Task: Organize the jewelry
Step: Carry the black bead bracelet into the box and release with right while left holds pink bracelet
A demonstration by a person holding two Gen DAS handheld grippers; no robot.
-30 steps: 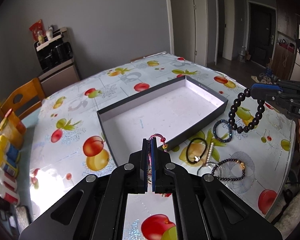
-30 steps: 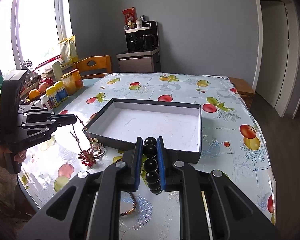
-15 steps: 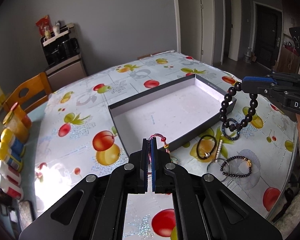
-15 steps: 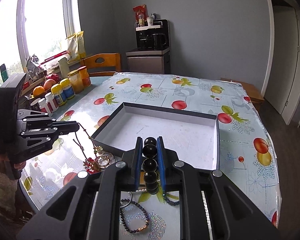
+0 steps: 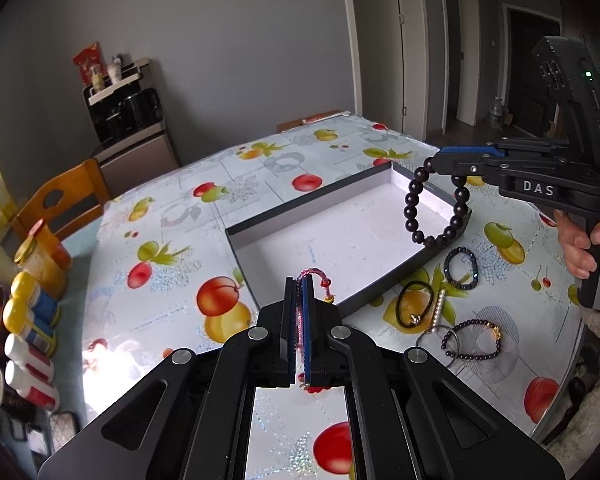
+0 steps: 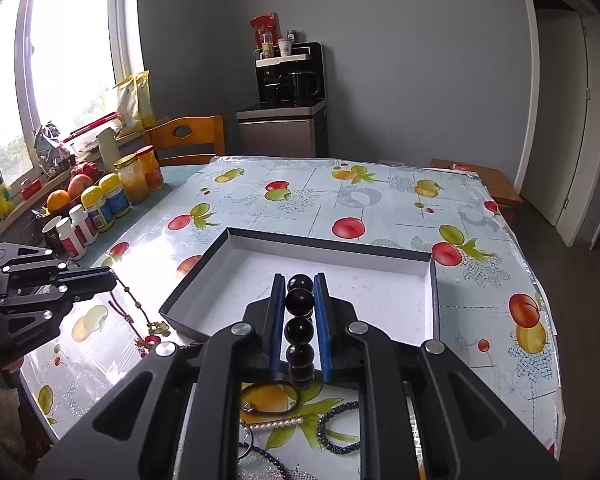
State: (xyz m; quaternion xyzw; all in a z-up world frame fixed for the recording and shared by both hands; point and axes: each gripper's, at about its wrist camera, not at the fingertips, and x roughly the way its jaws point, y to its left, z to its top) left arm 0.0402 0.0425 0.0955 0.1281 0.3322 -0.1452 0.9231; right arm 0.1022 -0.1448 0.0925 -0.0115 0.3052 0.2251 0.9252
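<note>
moved: the right gripper (image 5: 446, 160) has carried the dark bead bracelet (image 5: 434, 210) from beside the box's end to over the box (image 5: 300, 216).
right gripper: pinching the bead bracelet, which hangs above the box's end.
left gripper (image 5: 299, 304): pressed together on a pink cord bracelet (image 5: 300, 320) near the tabletop's (image 5: 160, 280) near edge.
loose bracelets (image 5: 460, 308): on the tabletop beside the box.

Table (image 5: 172, 240) with box (image 5: 340, 240), bracelets (image 5: 460, 268)

Wooden chair (image 6: 188, 140), jars (image 6: 140, 174) (yellow-lidded), water dispenser (image 6: 286, 120).
</note>
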